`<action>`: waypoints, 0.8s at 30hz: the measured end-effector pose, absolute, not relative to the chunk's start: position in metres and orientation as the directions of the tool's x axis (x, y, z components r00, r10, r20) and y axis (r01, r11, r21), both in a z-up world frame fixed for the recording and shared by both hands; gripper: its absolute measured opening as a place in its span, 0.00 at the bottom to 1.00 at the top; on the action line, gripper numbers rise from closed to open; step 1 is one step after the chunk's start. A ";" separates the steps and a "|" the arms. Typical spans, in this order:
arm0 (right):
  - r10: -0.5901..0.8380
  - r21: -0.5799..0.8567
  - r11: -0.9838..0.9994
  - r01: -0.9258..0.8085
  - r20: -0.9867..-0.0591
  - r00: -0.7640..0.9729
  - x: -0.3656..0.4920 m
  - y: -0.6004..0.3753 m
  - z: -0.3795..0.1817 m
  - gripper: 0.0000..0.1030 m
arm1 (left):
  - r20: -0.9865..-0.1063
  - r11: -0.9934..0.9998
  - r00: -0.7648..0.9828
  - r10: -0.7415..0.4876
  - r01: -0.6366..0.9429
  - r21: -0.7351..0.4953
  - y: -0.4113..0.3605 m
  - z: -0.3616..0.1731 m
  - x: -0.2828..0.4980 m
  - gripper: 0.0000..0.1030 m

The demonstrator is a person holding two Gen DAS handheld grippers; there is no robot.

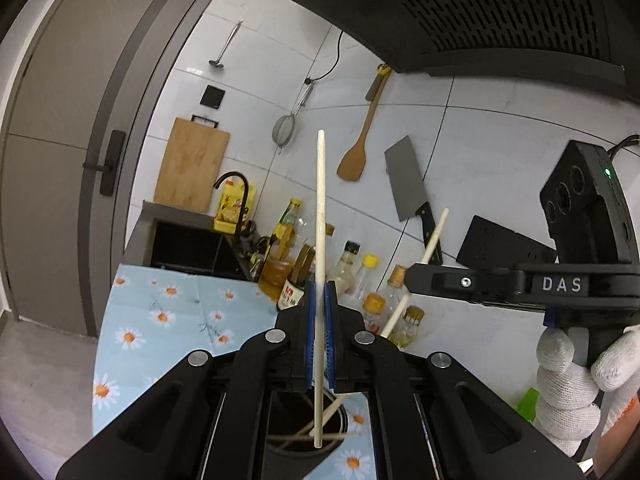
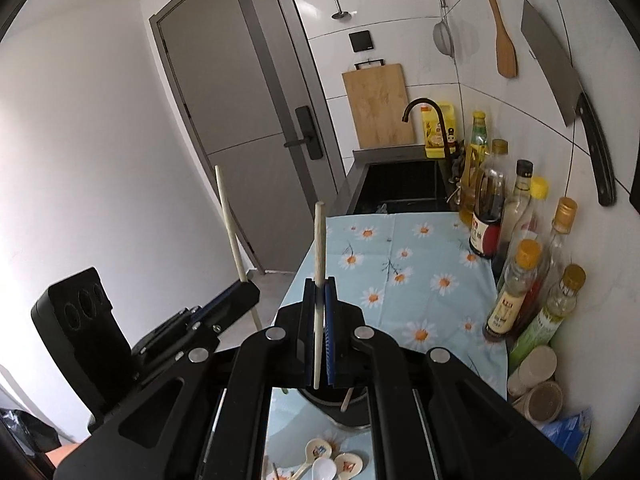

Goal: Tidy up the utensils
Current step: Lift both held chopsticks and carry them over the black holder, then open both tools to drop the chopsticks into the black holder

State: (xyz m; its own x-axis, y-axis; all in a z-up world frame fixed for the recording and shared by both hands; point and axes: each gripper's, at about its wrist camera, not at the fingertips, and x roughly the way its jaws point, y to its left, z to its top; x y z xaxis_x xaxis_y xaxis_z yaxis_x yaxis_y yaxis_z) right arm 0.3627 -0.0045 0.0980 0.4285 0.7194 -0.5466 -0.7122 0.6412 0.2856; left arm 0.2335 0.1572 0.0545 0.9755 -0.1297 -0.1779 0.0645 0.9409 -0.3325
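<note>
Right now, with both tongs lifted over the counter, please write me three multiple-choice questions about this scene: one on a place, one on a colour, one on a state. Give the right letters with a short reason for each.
1. Where is the cleaver?
A. in the sink
B. on the wall
C. on the cloth

2. What colour is the flowered cloth on the counter?
A. light blue
B. red
C. green

3. What are the left tongs doing?
A. standing open and empty
B. shut on a chopstick
C. shut on a spoon

Answers:
1. B, it sits flat against the white tiles, beside the wooden spatula.
2. A, light blue with white daisies.
3. B, the blue pads press a pale chopstick that stands upright over the dark holder.
</note>
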 end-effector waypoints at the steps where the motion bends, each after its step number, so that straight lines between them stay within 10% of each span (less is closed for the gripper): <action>1: 0.717 0.284 0.643 -0.711 -0.548 0.430 0.366 -0.002 0.098 0.06 | -0.174 0.944 0.977 -0.123 0.061 -0.324 0.157 0.054 0.236 0.03; 18: 0.692 0.360 0.669 -0.651 -0.621 0.368 0.404 0.014 0.044 0.07 | -0.253 0.948 0.960 -0.122 0.037 -0.316 0.158 0.010 0.261 0.04; 20: 0.695 0.372 0.662 -0.651 -0.628 0.349 0.407 0.014 0.039 0.28 | -0.286 0.941 0.949 -0.131 0.028 -0.337 0.158 0.004 0.264 0.04; 24: 0.698 0.398 0.672 -0.624 -0.623 0.353 0.412 0.007 0.038 0.29 | -0.306 0.937 0.943 -0.133 0.020 -0.348 0.159 0.000 0.261 0.04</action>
